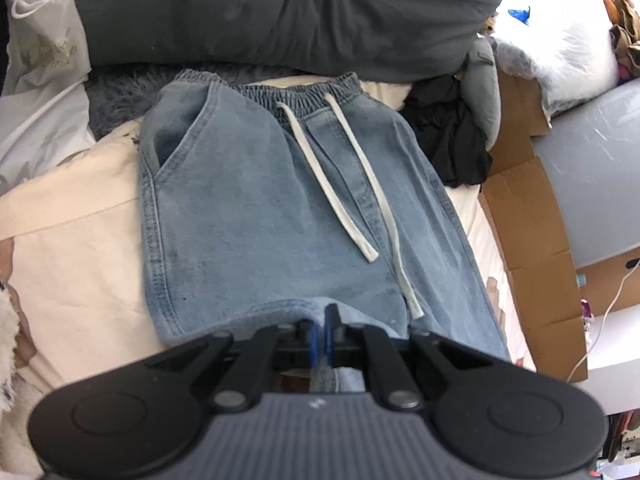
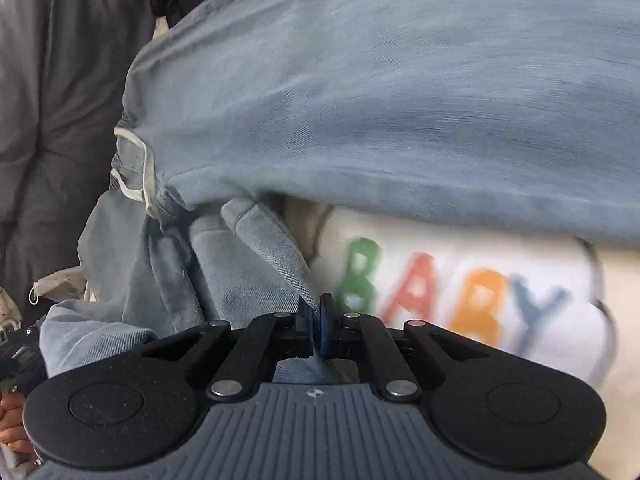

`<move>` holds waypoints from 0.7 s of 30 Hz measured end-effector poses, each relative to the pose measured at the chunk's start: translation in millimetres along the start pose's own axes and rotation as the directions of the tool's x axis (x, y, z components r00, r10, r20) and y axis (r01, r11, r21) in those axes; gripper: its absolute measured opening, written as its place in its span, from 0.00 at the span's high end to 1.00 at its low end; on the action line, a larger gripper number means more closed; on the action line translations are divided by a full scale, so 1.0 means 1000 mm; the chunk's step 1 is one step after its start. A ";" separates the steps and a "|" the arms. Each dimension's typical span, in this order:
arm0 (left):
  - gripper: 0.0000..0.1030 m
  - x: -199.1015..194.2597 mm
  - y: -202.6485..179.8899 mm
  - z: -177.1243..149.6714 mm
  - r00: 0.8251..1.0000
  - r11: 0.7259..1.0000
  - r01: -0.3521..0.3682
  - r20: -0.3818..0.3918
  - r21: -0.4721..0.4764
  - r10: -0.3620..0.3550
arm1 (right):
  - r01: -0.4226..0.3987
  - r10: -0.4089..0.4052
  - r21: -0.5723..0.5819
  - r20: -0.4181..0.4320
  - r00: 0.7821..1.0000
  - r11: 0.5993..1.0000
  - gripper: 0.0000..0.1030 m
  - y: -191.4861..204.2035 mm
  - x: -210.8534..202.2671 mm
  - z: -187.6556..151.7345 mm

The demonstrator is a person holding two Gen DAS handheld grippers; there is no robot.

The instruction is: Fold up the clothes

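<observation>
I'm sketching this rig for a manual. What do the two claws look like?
Both look alike. The left claw has short blue-faced pads on black finger blocks, driven by black linkage bars with silver pivot pins. Behind them sits a grey ribbed body with a small white mark, flanked by two rounded black housings with circular caps. The right claw is the same, its black parts finely speckled. No cables or sleeves show.

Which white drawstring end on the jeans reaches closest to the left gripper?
The longer white drawstring, ending just beyond the left gripper; the shorter one stops higher.
</observation>
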State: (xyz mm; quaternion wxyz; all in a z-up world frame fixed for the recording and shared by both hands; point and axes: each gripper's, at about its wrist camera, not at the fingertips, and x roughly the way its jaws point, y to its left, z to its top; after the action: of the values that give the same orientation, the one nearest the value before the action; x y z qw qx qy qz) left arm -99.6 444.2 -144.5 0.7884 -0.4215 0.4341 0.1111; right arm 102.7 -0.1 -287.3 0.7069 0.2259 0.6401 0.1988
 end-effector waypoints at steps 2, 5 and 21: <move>0.96 0.000 -0.001 -0.002 1.000 1.000 0.014 -0.004 0.001 -0.014 | 0.045 -0.046 0.045 0.012 0.999 0.998 0.99 -0.014 -0.021 -0.013; 0.96 0.001 -0.004 -0.006 0.999 1.000 0.030 -0.014 0.004 -0.030 | 0.098 -0.102 0.120 0.031 0.994 0.988 0.99 -0.035 -0.056 -0.035; 0.96 0.003 -0.029 -0.037 0.990 0.993 0.099 -0.102 0.064 -0.092 | 0.166 -0.305 0.482 0.225 0.925 0.861 0.99 -0.080 -0.228 -0.140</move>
State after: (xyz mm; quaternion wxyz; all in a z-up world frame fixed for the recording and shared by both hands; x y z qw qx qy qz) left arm -104.2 398.1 -140.0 0.7844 -0.4194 0.4554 0.0370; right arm -60.7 -186.6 -157.8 0.7406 0.3307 0.5794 -0.0808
